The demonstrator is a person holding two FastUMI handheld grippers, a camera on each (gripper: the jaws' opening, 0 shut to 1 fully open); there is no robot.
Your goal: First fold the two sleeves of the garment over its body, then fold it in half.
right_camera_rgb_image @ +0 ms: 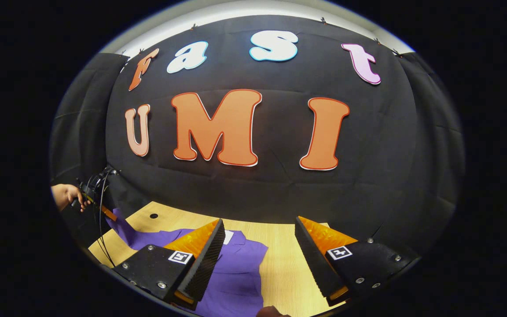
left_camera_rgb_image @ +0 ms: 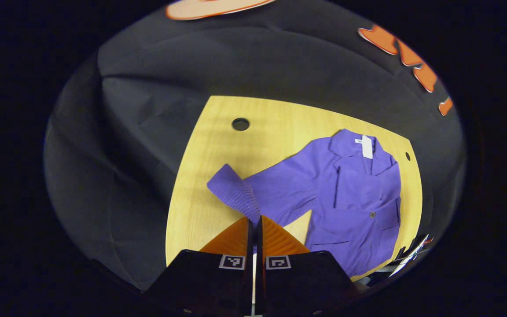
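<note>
Pressed together on the ribbed cuff of the purple garment's sleeve (left_camera_rgb_image: 236, 189), the left claw (left_camera_rgb_image: 255, 220) holds it lifted off the wooden table (left_camera_rgb_image: 218, 145). Spread flat there lies the garment (left_camera_rgb_image: 359, 198), collar facing away. Over the table's other side, the right claw (right_camera_rgb_image: 258, 229) hangs spread wide, holding nothing

Garment (left_camera_rgb_image: 359, 198) flat on table (left_camera_rgb_image: 218, 145), sleeve (left_camera_rgb_image: 258, 189) seemingly lifted leftward.
</note>
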